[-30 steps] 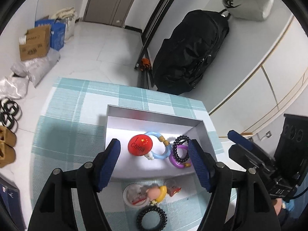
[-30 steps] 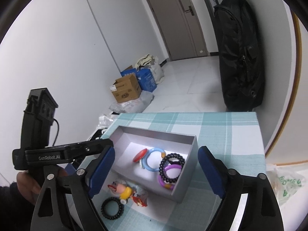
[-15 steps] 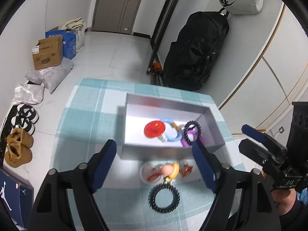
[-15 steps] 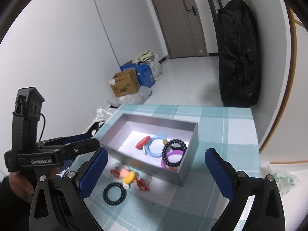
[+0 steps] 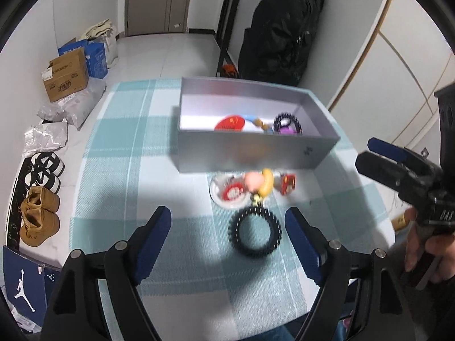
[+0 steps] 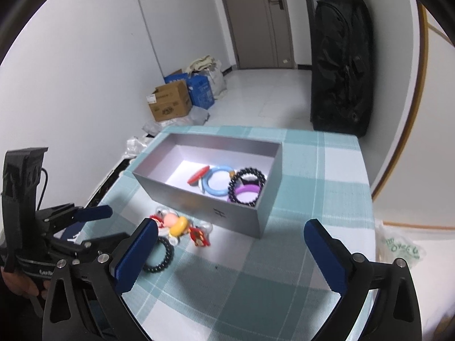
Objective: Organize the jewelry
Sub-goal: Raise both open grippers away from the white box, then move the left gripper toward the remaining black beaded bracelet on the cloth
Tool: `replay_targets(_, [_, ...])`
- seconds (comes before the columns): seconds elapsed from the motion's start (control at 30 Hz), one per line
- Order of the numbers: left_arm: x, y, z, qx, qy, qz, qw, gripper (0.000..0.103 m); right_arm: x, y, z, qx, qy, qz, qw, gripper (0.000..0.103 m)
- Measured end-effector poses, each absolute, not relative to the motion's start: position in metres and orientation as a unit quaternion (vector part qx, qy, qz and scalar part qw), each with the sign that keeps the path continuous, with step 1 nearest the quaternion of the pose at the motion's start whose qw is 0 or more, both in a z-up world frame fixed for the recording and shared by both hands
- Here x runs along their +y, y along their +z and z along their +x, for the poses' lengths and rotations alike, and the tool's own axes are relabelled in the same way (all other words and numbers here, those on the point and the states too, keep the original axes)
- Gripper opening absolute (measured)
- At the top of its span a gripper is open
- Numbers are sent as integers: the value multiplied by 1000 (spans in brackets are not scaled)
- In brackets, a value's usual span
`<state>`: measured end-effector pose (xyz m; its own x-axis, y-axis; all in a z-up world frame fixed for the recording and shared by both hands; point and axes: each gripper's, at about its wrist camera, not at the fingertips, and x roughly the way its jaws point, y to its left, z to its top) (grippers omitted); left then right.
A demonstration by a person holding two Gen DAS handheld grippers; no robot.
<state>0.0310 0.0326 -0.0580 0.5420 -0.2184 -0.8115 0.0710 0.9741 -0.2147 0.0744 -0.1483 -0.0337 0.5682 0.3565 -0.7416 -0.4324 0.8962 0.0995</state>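
Observation:
A grey open box (image 5: 256, 153) (image 6: 199, 196) stands on the checked tablecloth. In it lie a red badge (image 6: 199, 174), a blue ring (image 6: 217, 182), a black bead bracelet (image 6: 246, 186) and a purple ring (image 6: 246, 194). On the cloth in front of the box are a black coil hair tie (image 5: 255, 234) (image 6: 160, 255), a pink-and-yellow charm (image 5: 258, 183) (image 6: 176, 224) and a small red charm (image 5: 287, 183). My left gripper (image 5: 227, 221) is open just short of the hair tie. My right gripper (image 6: 230, 230) is open wide, with nothing between its fingers.
The teal checked cloth (image 6: 298, 284) covers a small table whose right edge is close. On the floor to the left are cardboard boxes (image 5: 66, 75) and shoes (image 5: 38, 218). A black bag (image 5: 281, 28) leans against the far wall.
Both grippers have drawn back from the box and their jaws have widened. The left one has tipped down, so the hair tie now lies just ahead of its fingers.

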Motion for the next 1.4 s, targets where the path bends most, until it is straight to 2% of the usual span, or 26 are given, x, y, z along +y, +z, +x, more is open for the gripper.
replay_targets(0.2, [18, -72, 32, 493, -94, -48, 863, 79, -153, -55, 74, 465, 194, -56, 862, 103])
replay_targets(0.37, [9, -79, 35, 516, -87, -40, 851, 79, -164, -50, 70, 461, 184, -54, 866, 103])
replay_targets(0.63, [-12, -85, 35, 516, -69, 23, 854, 79, -183, -42, 71, 461, 171, -18, 871, 103])
replay_targets(0.77, [-14, -83, 35, 513, -75, 19, 855, 79, -182, -38, 70, 456, 174, -19, 873, 103])
replay_targets(0.87, [-15, -82, 33, 509, -81, 24, 857, 64, -182, -36, 69, 453, 178, -18, 873, 103])
replay_targets(0.93, [-16, -81, 32, 508, -87, 24, 857, 46, -183, -37, 69, 453, 178, -16, 873, 103])
replay_targets(1.13, [-11, -80, 32, 511, -106, 1, 853, 39, -185, -38, 70, 456, 177, -13, 872, 103])
replay_targets(1.4, [6, -74, 35, 519, -118, -60, 845, 38, -180, -44, 71, 462, 184, -16, 867, 103])
